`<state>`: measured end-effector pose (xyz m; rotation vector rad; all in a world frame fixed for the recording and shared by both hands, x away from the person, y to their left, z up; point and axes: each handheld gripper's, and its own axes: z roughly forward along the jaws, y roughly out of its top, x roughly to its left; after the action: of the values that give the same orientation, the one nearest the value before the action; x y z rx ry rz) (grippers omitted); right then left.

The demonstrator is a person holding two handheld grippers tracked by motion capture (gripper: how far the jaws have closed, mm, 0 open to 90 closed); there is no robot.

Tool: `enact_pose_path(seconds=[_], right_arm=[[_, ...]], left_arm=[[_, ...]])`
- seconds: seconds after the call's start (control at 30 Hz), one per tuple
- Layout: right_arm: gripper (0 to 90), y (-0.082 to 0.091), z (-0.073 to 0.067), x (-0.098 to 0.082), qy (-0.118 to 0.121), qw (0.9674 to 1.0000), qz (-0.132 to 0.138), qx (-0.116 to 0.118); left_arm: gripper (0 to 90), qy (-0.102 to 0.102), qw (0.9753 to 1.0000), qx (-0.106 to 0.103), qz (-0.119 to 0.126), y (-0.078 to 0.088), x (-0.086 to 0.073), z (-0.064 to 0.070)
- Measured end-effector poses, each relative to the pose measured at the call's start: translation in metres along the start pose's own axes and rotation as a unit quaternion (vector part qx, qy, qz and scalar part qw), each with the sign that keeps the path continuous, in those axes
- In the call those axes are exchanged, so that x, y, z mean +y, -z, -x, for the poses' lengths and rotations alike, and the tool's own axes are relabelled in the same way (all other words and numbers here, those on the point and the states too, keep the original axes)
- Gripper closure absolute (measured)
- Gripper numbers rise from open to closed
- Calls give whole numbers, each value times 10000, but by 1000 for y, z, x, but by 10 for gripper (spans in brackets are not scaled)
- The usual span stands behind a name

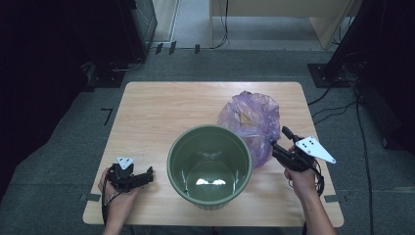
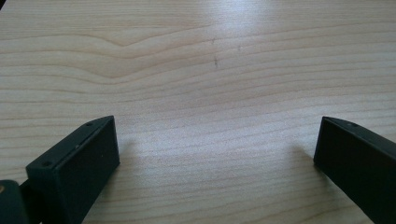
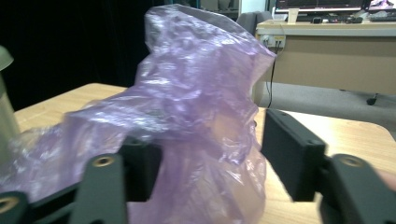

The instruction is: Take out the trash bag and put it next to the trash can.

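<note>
Looking down: I see a wooden table [image 1: 161, 105] with a green bucket [image 1: 209, 166] at its near middle and a purple plastic bag [image 1: 250, 125] just behind and to the right of it.
Bag: it is crumpled and see-through, it rises in a loose peak, and it touches the bucket's right side in the high view.
Bag, close up: in the right gripper view the purple plastic bag [image 3: 187, 121] stands on the table straight ahead of my jaws, with folds spilling down between them.
Right gripper: I hold the right gripper [image 1: 281, 142] at the bag's near right edge, its tips pointing toward the plastic.
Right jaws: they stand well apart, with plastic lying in the gap; the left one is partly draped by the film, the right one is clear of it, and I see no pinch on the bag.
Left gripper: the left gripper [image 1: 142, 177] sits low on the table's near left, just beside the bucket but apart from it.
Left jaws: in the left gripper view they are spread wide over bare wood, with nothing between them.
Bucket: it stands upright, its mouth open, with a shiny floor.
Room: grey carpet and cables lie beyond the table.
</note>
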<state>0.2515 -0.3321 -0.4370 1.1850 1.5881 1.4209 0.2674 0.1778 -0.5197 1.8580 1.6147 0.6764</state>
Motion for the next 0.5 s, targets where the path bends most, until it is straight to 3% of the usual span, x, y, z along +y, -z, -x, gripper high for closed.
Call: enact_pose_path(seconds=[0.23,0.4,0.43,0.5], right_arm=[[262,19,6,2,152,9997,-179,57],[252,27,8,-4,528,9972,-521,-115],[264,29,8,-7,589,9965,-569,-154],[382,34,8,-12,646,9960,-566,-232]], left_arm=[[0,1,10000,-1,0,0,0,0],[0,2,10000,0,1,0,0,0],[0,1,10000,-1,0,0,0,0],[0,1,10000,-1,0,0,0,0]])
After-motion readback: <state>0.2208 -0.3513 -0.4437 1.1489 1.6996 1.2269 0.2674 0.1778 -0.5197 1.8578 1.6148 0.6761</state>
